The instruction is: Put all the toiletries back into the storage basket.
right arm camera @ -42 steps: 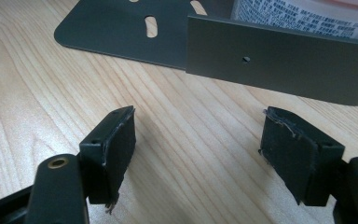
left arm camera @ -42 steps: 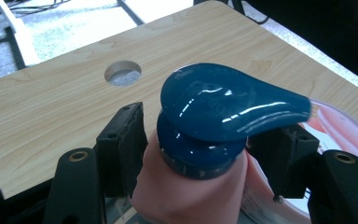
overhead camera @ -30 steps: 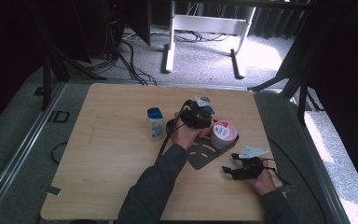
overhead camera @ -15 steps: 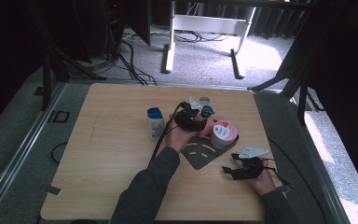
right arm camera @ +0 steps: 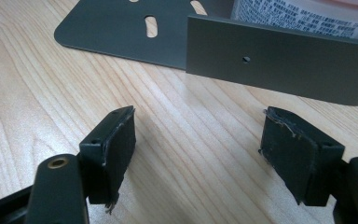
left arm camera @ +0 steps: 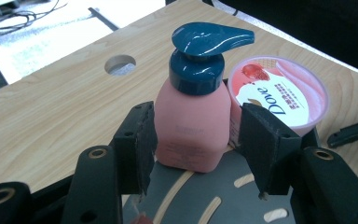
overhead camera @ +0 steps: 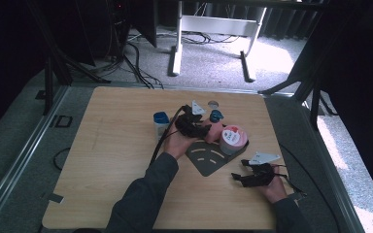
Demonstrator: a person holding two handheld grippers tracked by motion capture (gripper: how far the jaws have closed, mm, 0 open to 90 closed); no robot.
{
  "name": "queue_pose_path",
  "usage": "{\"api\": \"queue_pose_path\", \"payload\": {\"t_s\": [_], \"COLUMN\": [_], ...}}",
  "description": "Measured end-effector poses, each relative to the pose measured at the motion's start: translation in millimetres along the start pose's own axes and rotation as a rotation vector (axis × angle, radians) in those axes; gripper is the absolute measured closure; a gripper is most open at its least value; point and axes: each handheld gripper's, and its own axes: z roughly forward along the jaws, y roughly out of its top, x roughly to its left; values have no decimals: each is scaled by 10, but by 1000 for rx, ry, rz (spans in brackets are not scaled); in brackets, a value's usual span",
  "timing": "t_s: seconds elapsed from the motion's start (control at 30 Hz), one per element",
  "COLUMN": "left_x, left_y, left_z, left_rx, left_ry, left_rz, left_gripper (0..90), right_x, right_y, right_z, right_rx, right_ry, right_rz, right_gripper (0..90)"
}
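Closing left tool (left arm camera: pixel 196 154) around pink pump bottle with dark-blue cap (left arm camera: pixel 193 121), pads not yet touching | bottle stands on surface (left arm camera: pixel 51 107), unlifted | right tool (right arm camera: pixel 198 154) wide, empty.

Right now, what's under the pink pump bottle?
The pink pump bottle stands on the dark grey slotted plate, beside the Dove tub. Its base covers the plate directly beneath; the table lies around.

Upright pink pump bottle (left arm camera: pixel 191 126) beside tub (left arm camera: pixel 279 93)
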Motion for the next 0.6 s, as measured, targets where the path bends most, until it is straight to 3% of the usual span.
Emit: {"api": "queue_pose_path", "payload": {"t_s": [0.17, 0.4, 0.6], "left_x": [8, 27, 77], "left_y": [1, 9, 6], "left_z": [-78, -194, -287], "left_rx": [-5, 7, 8], "left_ry": [-6, -16, -9], "left_rz": [7, 52, 57], "left_gripper": [461, 465, 464], "right_x": [1, 0, -1], "right_y": [0, 0, 0], "right_z": [0, 0, 0], "right_rx": [0, 0, 0], "right_ry": [0, 1, 1], "right_rz": [1, 1, 1], "right_gripper": [259, 259, 259]}}
